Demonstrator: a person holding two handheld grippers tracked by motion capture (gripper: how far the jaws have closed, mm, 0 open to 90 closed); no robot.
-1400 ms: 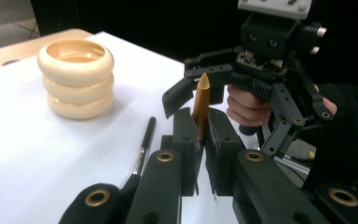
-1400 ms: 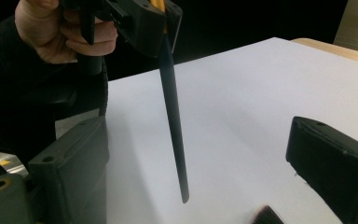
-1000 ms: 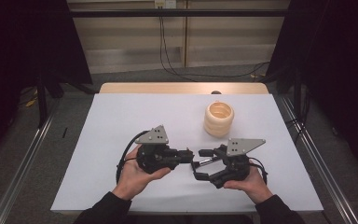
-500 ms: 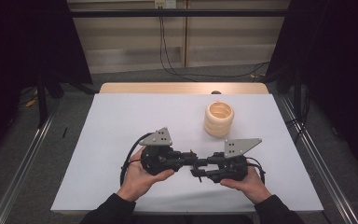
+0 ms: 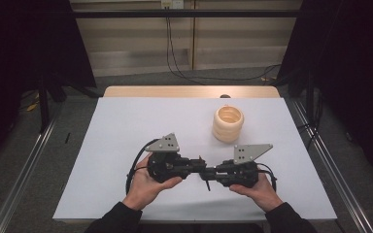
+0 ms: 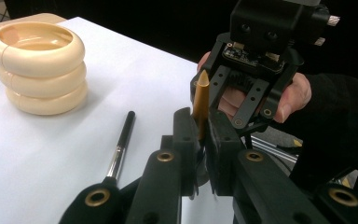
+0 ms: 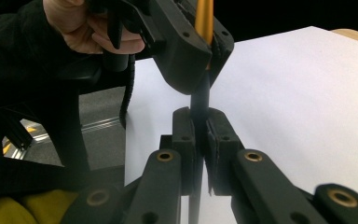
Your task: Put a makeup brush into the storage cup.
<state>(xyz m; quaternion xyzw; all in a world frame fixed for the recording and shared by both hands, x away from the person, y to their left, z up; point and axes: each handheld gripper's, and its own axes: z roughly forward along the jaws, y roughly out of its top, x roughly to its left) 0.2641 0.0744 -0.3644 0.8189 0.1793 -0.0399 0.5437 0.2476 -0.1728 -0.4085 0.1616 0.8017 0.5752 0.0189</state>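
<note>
White-covered desk [image 5: 126, 126] under dark surroundings, wooden strip along its far edge. Stack of three cream rings [image 5: 228, 124] toward the far right part. Near the front edge, left tool [image 5: 200, 165] and right tool [image 5: 210, 174] tip to tip. Left tool clamped on the gold part of a slim pen-like stick [image 6: 201, 105]; right tool, jaws just closed, gripping its dark part, apparently the same stick. Separate black-and-silver rod [image 6: 120, 147] flat on the desk just beside the left tool.
</note>
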